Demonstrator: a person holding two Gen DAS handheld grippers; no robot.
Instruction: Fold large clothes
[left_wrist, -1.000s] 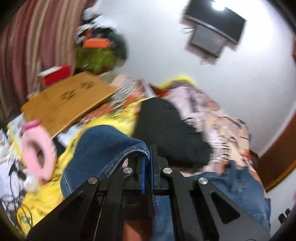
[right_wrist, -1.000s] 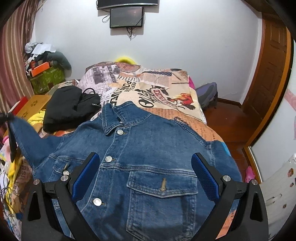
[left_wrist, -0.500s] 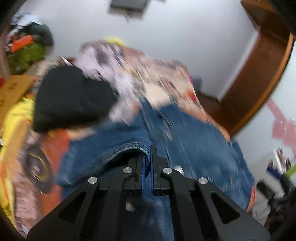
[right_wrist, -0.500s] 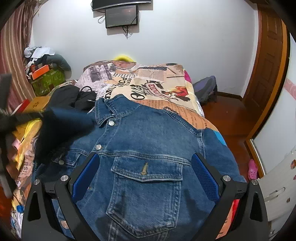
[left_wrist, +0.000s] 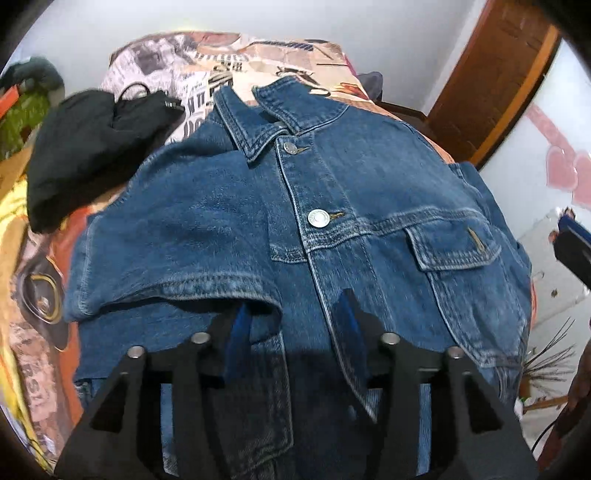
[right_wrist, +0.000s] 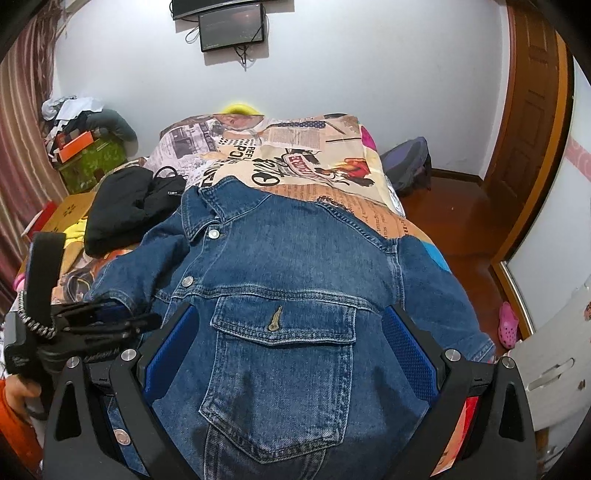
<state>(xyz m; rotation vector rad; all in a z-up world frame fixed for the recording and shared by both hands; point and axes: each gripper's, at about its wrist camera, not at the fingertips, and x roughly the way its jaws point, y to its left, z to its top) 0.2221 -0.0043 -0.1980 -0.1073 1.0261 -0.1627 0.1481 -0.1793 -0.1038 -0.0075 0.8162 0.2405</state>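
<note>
A blue denim jacket (left_wrist: 369, 206) lies buttoned, front up, on the bed, collar away from me. Its left sleeve (left_wrist: 177, 236) is folded across the chest, the cuff just in front of my left gripper (left_wrist: 291, 325). That gripper is open and empty, its jaws apart just above the cuff. In the right wrist view the jacket (right_wrist: 295, 280) fills the middle, and my right gripper (right_wrist: 291, 350) is wide open above the chest pocket, holding nothing. The left gripper (right_wrist: 140, 321) shows there at the folded sleeve cuff.
A black garment (right_wrist: 125, 206) lies on the bed to the left of the collar. The printed bedspread (right_wrist: 295, 147) runs to the far wall. Cardboard and clutter (right_wrist: 85, 155) stand left of the bed; a wooden door (right_wrist: 532, 110) and white furniture (right_wrist: 554, 350) are at the right.
My left gripper carried the sleeve from the left across the jacket's chest, then opened and let it go. The right gripper stayed open and moved slightly closer over the pocket.
</note>
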